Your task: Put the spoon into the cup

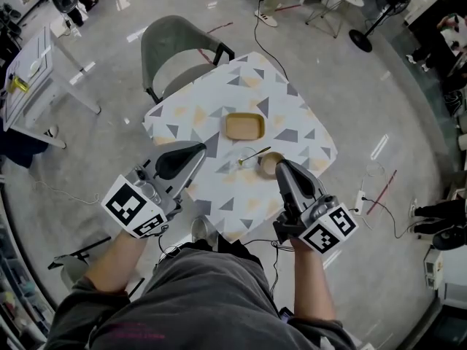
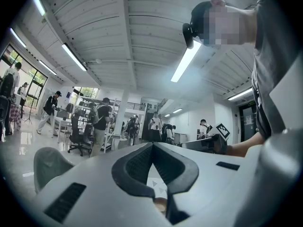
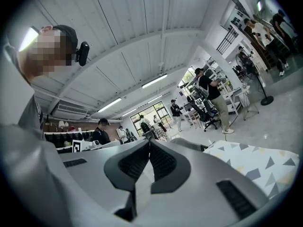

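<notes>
On the triangle-patterned table point(image 1: 299, 115) a thin yellowish spoon point(image 1: 254, 154) lies slanted, its lower end at a small clear glass point(image 1: 246, 165). A round tan cup point(image 1: 270, 165) stands just to the right of the spoon, and a square tan dish point(image 1: 244, 126) sits behind them. My right gripper point(image 1: 279, 163) is shut with nothing in it, its tip at the cup's right rim; I cannot tell whether it touches. My left gripper point(image 1: 203, 147) is shut and empty over the table's left side. Each gripper view shows pads meeting: the left gripper point(image 2: 152, 144), the right gripper point(image 3: 149, 141).
A grey-green chair point(image 1: 175, 46) stands at the table's far-left side. Cables point(image 1: 379, 203) run over the glossy floor to the right. A white desk point(image 1: 33, 71) is at far left and a fan stand point(image 1: 363, 39) at far right. Several people stand far off in the room.
</notes>
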